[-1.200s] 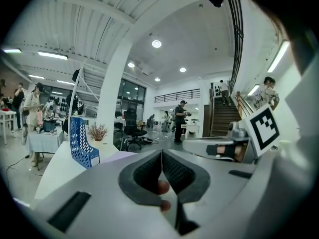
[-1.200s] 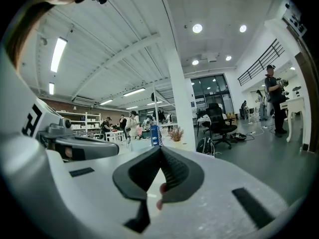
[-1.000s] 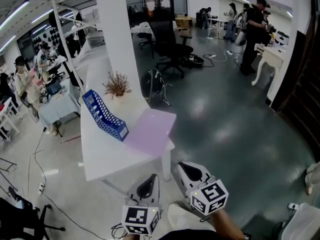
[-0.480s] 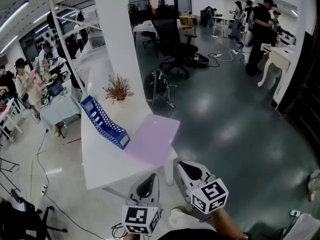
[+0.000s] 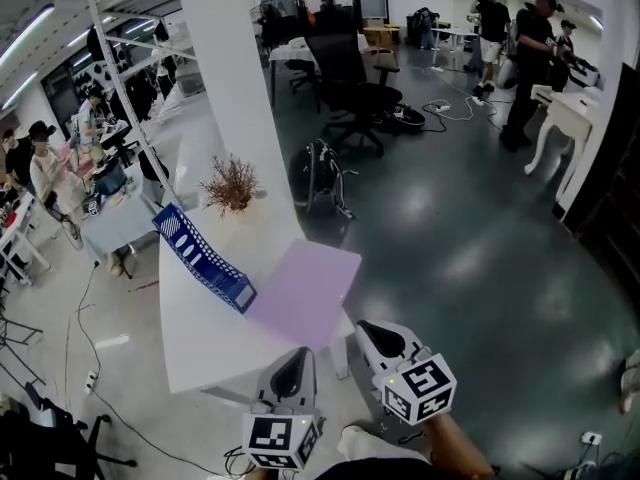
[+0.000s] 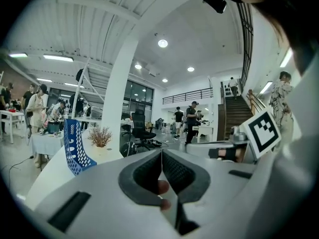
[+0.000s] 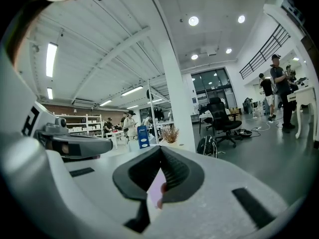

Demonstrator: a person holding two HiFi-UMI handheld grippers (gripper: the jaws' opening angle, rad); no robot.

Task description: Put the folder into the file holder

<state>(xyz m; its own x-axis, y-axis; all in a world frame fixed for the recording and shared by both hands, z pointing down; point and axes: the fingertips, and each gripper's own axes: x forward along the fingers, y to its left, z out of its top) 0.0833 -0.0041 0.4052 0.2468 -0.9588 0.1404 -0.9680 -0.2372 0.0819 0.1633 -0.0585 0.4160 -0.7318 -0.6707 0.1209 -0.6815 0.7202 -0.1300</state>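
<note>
Nearest, both claws are held low, short of the table and well apart from everything on it. The left claw (image 6: pixel 161 158) is clenched, its ribbed pads meeting in a line with nothing between them. The right claw (image 7: pixel 159 156) is clenched on nothing as well. The step in hand looks like the approach, so the first need is to spread at least one claw before reaching the folder.

The white table (image 5: pixel 200 333) comes next, and the purple folder (image 5: pixel 305 290) lies flat at its near right corner. The folder's right edge seems to run just past the table's rim, though the head view is too small to be sure. If it does, that edge is probably the best place to pinch, since a flat sheet gives little else to grip. The other claw could steady the opposite side.

The blue file holder (image 5: pixel 200 260) stands just left of the folder, low front nearer, tall perforated back farther (it looks light, so a sideways shove could slide it). I would lift the folder, turn it on edge, then lower it in from above.

Beyond stand a dried plant (image 5: pixel 230 182), a white pillar (image 5: pixel 228 68) and a black office chair (image 5: pixel 350 78).
</note>
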